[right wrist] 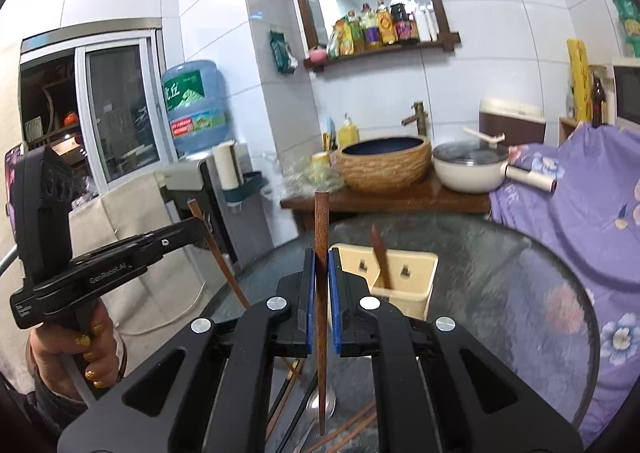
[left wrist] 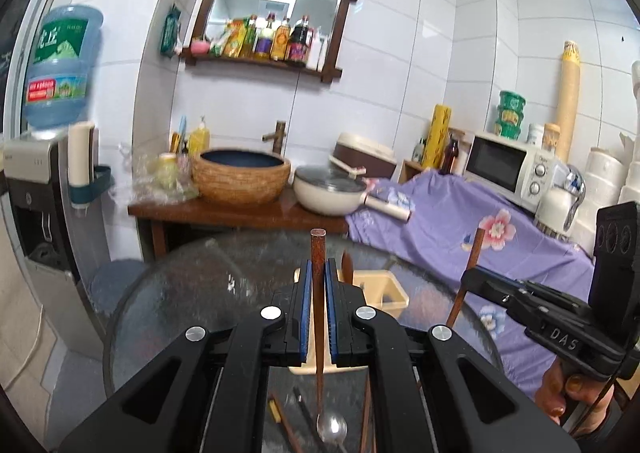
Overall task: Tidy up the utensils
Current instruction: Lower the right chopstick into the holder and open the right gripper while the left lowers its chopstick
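Note:
In the left wrist view my left gripper (left wrist: 319, 269) is shut on a brown wooden chopstick (left wrist: 319, 245) that stands upright above the glass table (left wrist: 192, 293). My right gripper (right wrist: 320, 259) is shut on a second upright brown chopstick (right wrist: 321, 221). Each gripper shows in the other's view, the right gripper (left wrist: 466, 277) at the right and the left gripper (right wrist: 200, 227) at the left, both hand-held. A cream utensil holder (right wrist: 404, 277) stands just beyond the fingers with one brown stick (right wrist: 380, 257) in it. Below lie a metal spoon (left wrist: 332, 429) and loose chopsticks (right wrist: 348, 429).
Behind the round table is a wooden counter (left wrist: 240, 213) with a woven basin (left wrist: 242, 175) and a lidded cream pan (left wrist: 330, 189). A purple flowered cloth (left wrist: 460, 229) covers the right side under a microwave (left wrist: 508, 165). A water dispenser (left wrist: 36, 189) stands at the left.

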Action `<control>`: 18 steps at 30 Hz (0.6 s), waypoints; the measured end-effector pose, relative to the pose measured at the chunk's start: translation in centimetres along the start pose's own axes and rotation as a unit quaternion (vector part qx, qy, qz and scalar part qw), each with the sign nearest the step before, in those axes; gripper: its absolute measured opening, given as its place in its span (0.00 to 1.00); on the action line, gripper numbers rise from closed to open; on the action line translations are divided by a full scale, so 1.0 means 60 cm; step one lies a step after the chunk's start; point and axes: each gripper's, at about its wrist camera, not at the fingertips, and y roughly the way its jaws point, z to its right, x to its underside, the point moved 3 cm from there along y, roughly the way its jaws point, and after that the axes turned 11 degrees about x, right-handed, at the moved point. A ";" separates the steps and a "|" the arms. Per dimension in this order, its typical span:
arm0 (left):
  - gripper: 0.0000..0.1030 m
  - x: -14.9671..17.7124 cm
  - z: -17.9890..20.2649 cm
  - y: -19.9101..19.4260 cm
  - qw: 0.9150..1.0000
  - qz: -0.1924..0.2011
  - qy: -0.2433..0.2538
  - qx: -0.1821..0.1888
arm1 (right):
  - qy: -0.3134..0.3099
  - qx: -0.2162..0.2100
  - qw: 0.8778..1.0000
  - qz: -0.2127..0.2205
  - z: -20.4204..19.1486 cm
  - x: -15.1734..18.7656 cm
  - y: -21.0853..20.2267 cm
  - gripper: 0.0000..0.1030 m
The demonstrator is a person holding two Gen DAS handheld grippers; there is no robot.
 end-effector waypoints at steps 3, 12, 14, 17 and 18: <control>0.06 -0.039 0.005 0.005 1.000 0.014 -0.004 0.007 | 0.000 0.009 1.000 0.009 0.003 -0.033 0.009 0.07; 0.06 -0.152 -0.001 0.036 0.997 0.069 -0.024 -0.004 | 0.012 0.045 0.997 0.066 0.020 -0.143 0.027 0.07; 0.06 -0.165 -0.006 0.050 0.997 0.077 -0.028 -0.010 | 0.013 0.059 0.995 0.083 0.023 -0.162 0.031 0.07; 0.06 -0.174 -0.013 0.072 0.996 0.086 -0.035 -0.017 | 0.007 0.080 0.992 0.098 0.026 -0.177 0.045 0.07; 0.06 -0.172 -0.015 0.081 0.995 0.087 -0.035 -0.023 | 0.004 0.088 0.991 0.103 0.027 -0.177 0.049 0.07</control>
